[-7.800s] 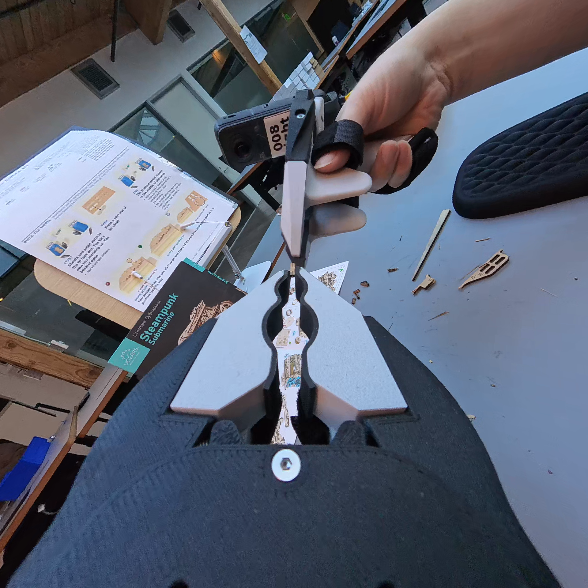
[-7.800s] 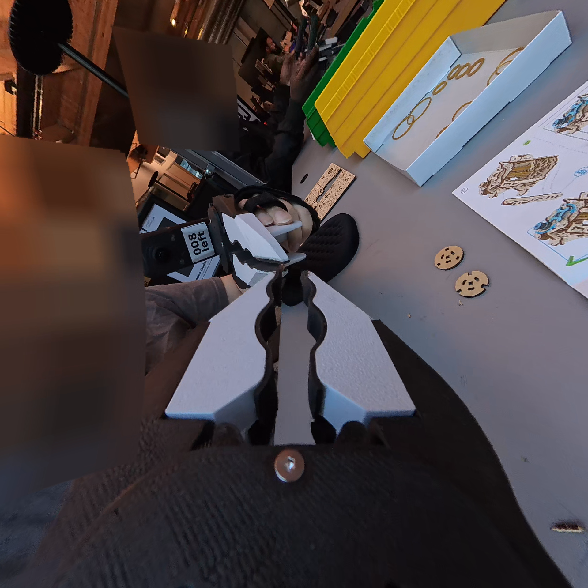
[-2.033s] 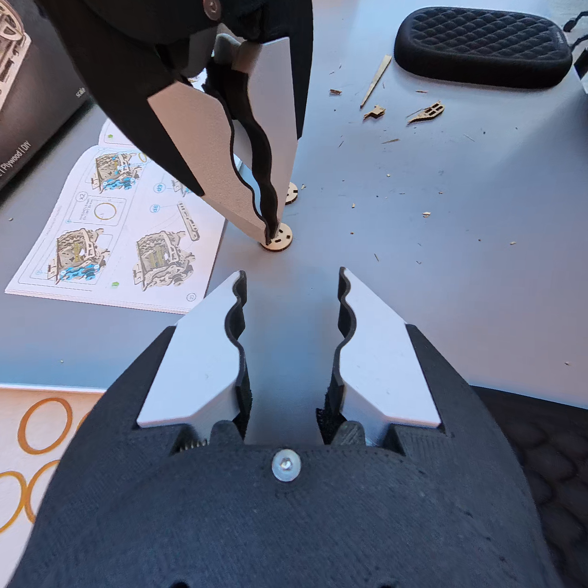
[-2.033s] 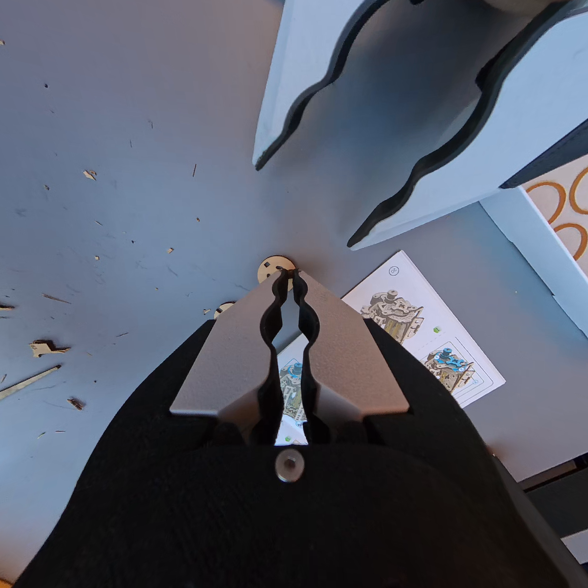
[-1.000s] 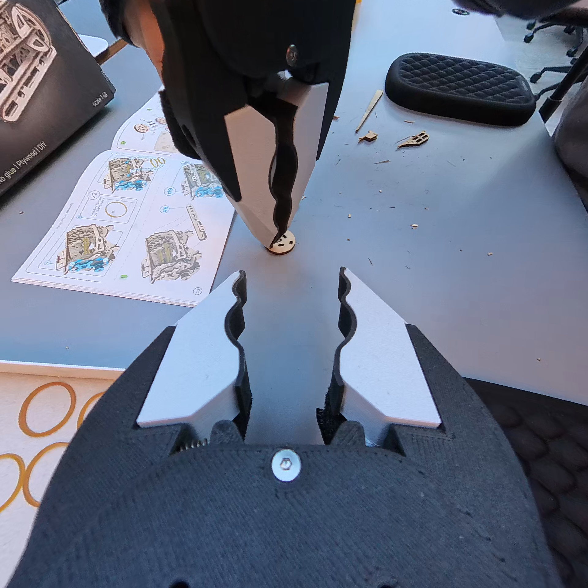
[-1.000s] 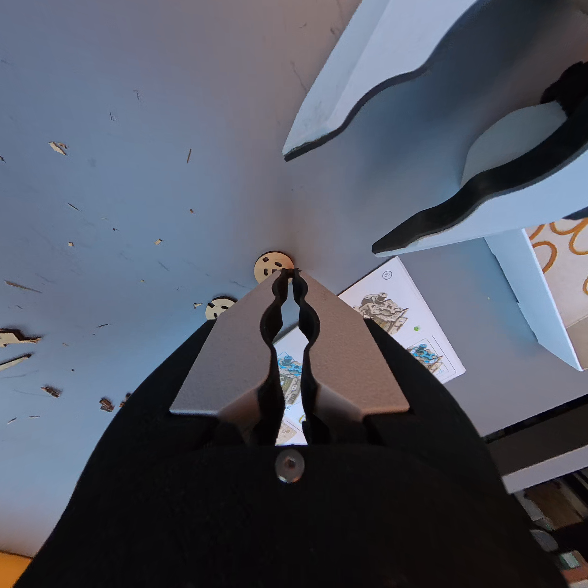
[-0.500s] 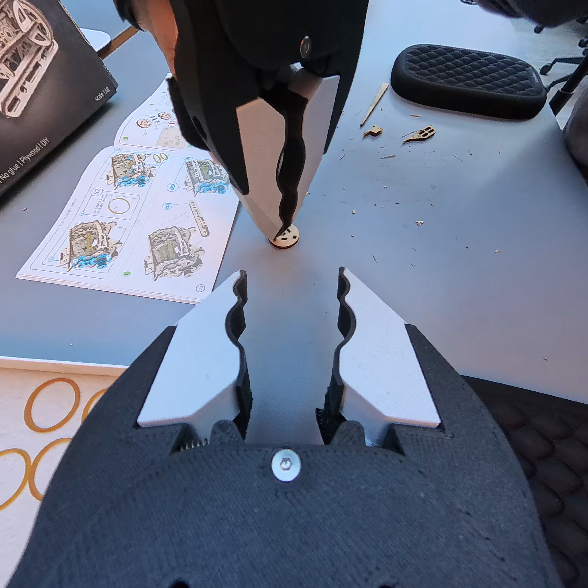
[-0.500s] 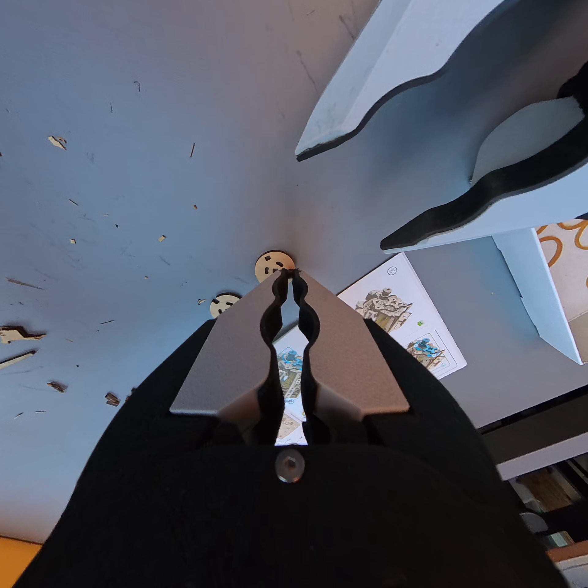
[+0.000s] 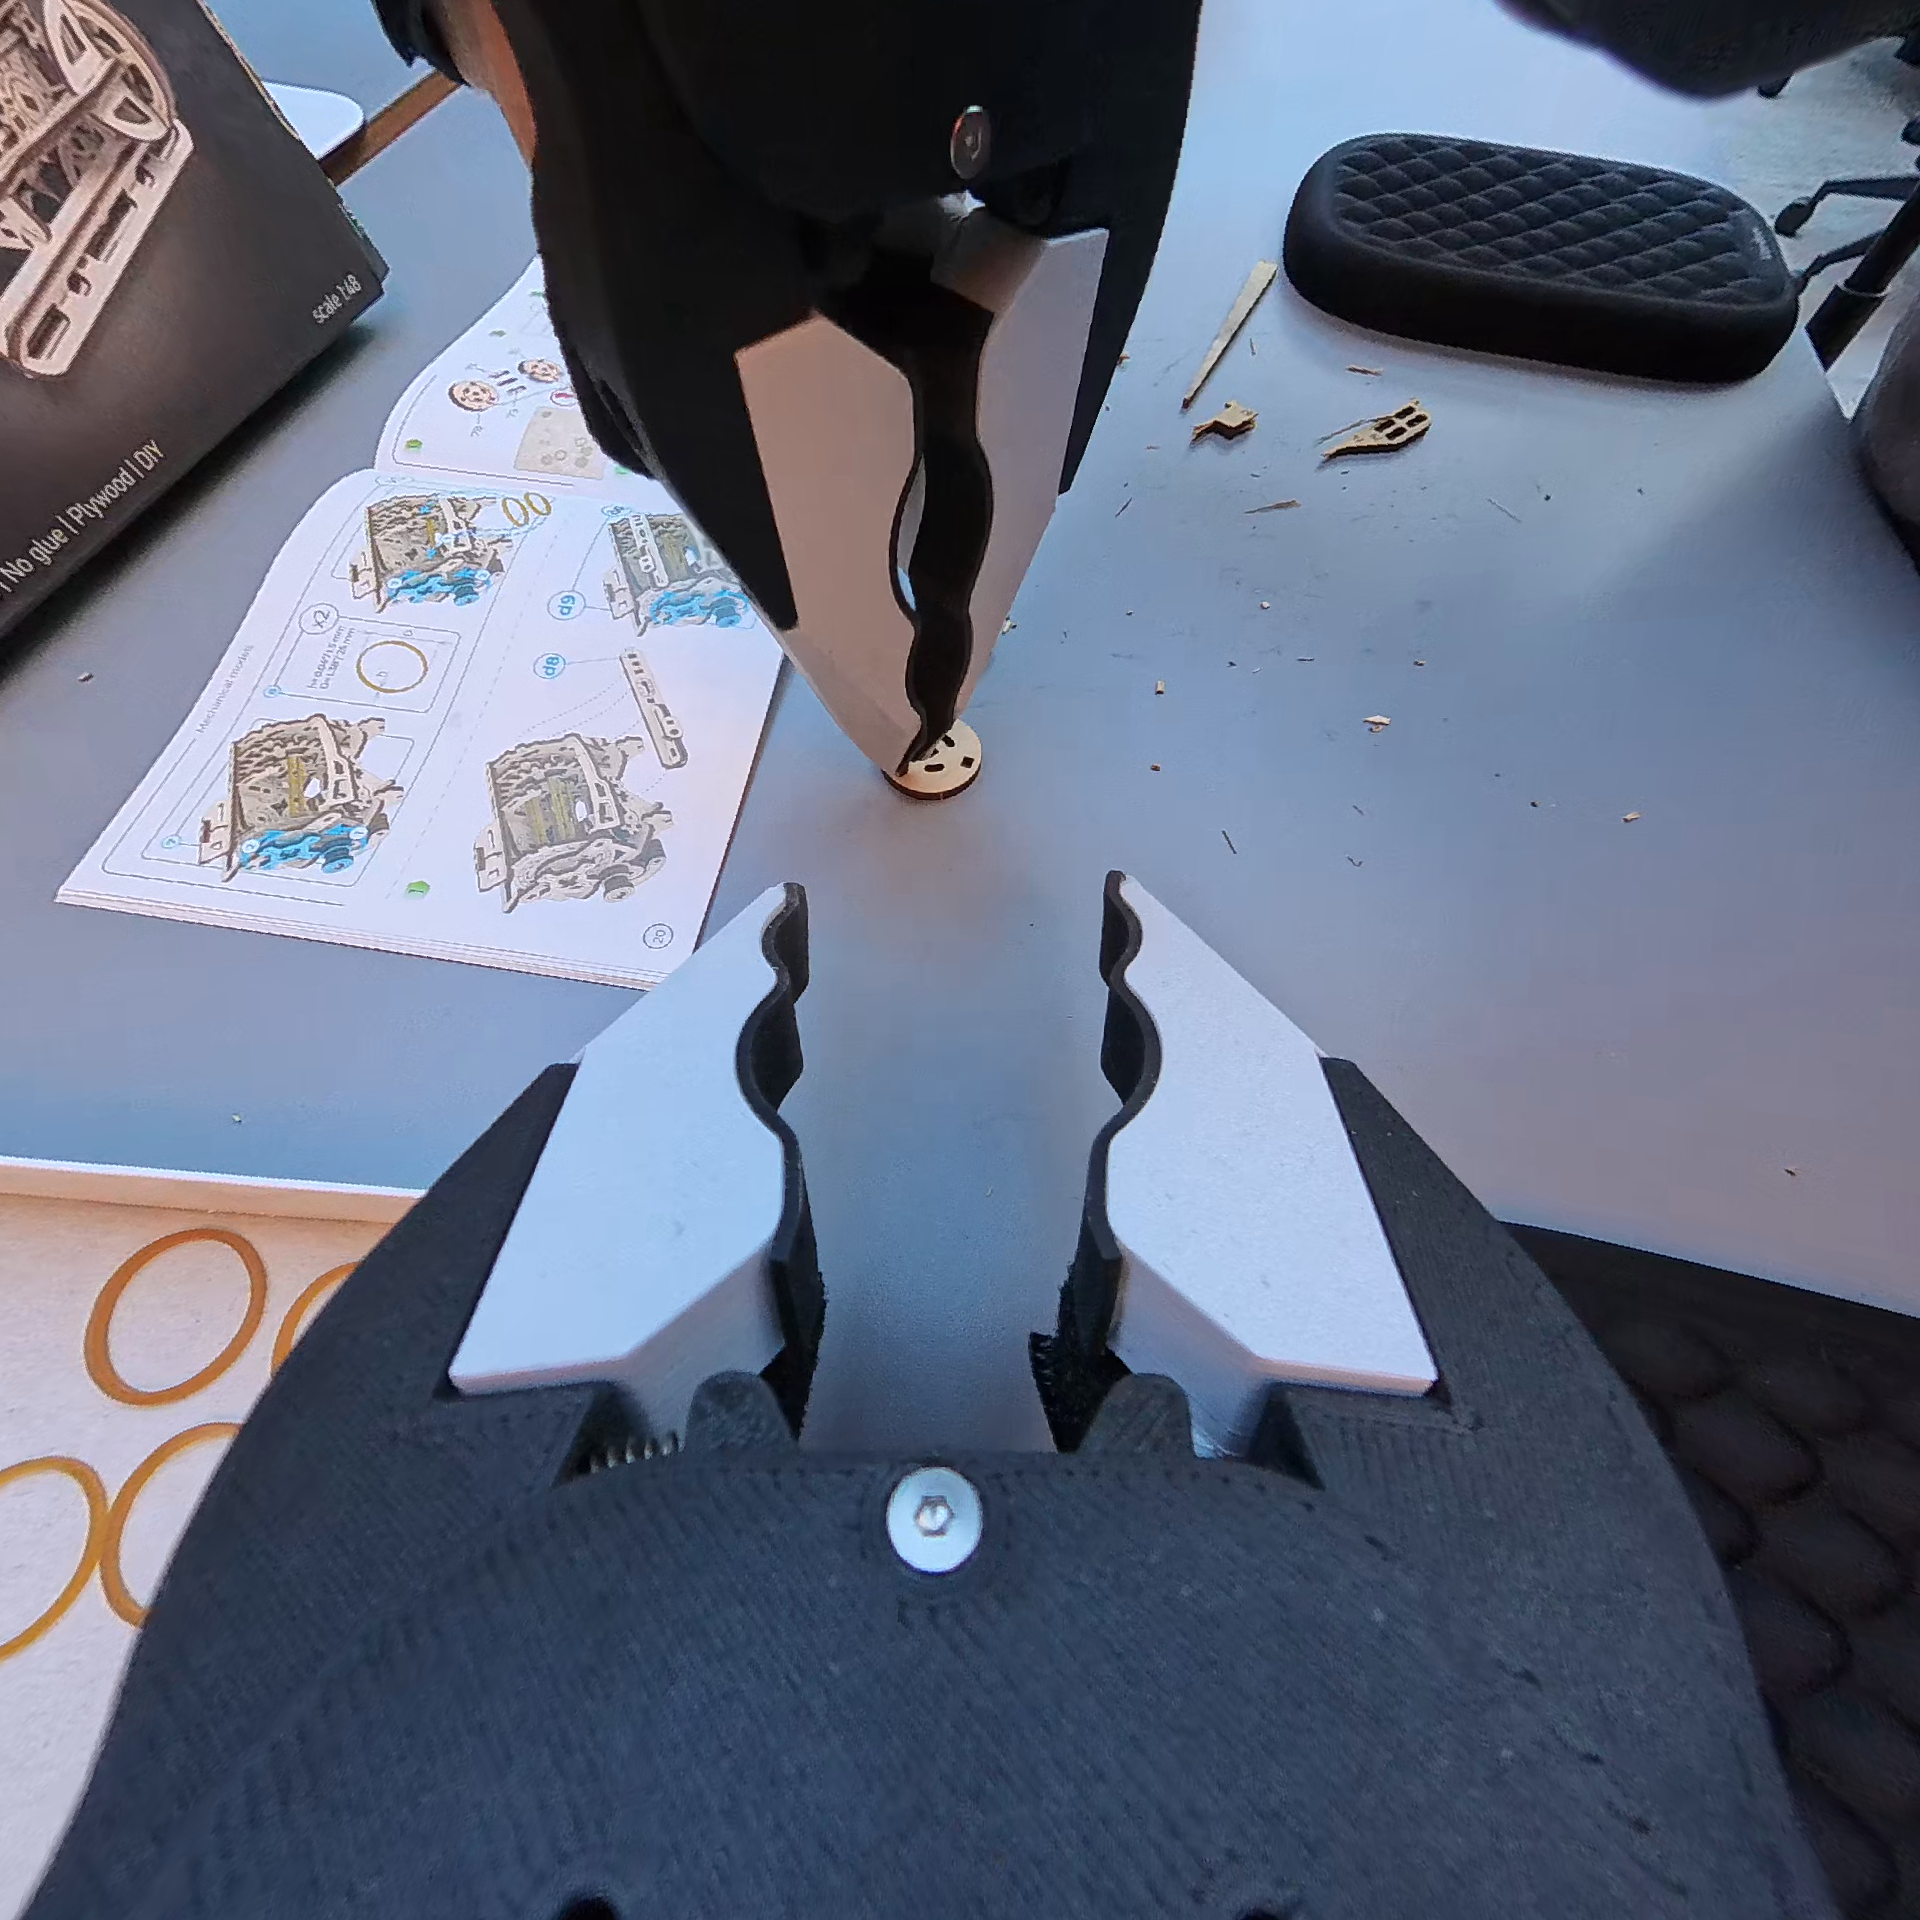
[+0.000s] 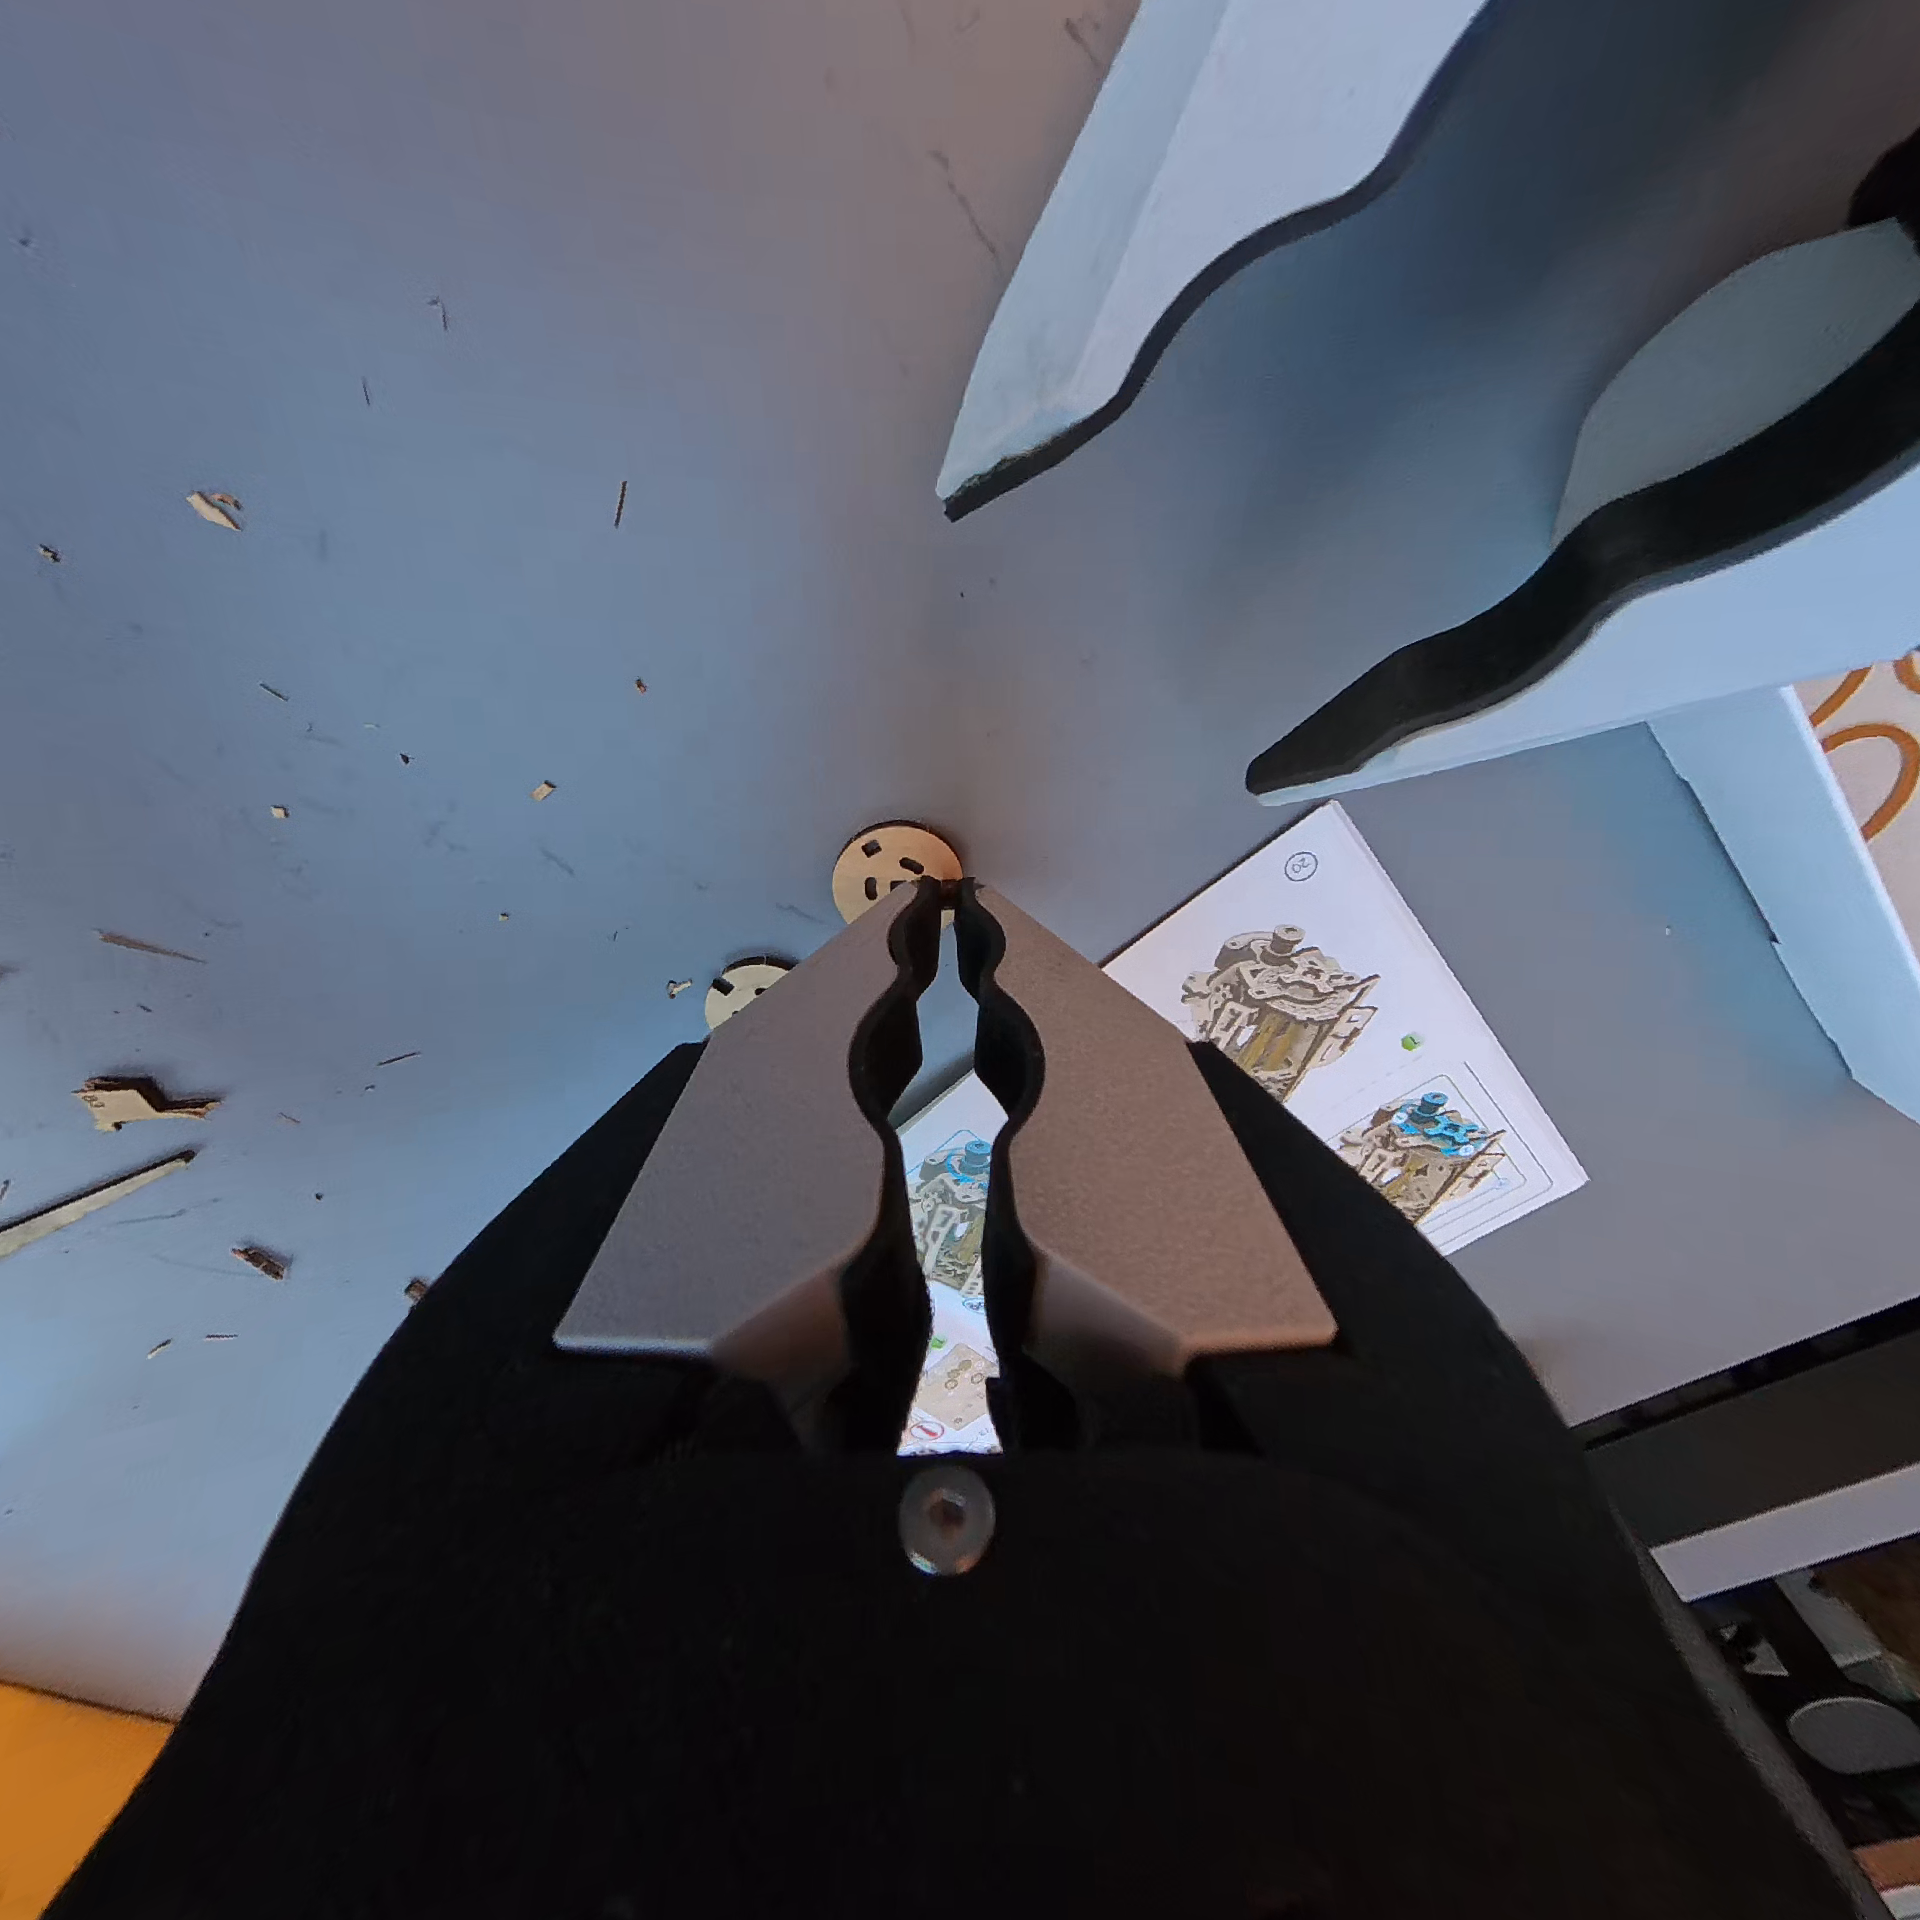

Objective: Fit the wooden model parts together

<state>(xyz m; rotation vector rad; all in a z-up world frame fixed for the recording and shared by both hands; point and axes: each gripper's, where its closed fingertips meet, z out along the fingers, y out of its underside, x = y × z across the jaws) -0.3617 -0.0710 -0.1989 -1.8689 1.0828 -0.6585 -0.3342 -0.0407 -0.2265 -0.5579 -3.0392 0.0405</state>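
Two tools are seen: the right tool (image 10: 940, 888), tips nearly closed on something unclear, could skid the small round slotted wooden disc (image 10: 883, 868) across the grey worktop (image 9: 1455, 831), the left tool (image 9: 951, 904) gaping empty.

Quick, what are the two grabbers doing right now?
Left gripper: open, holding nothing.
Right gripper: shut, tips down on the wooden disc; whether it grips anything cannot be told.

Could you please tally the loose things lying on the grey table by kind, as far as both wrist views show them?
Round wooden discs: 2
Open instruction booklets: 1
Black quilted pads: 1
Long thin wooden slivers: 1
Larger jagged wood offcuts: 2
Dark model boxes: 1
Total: 8, not counting the many tiny wood chips.
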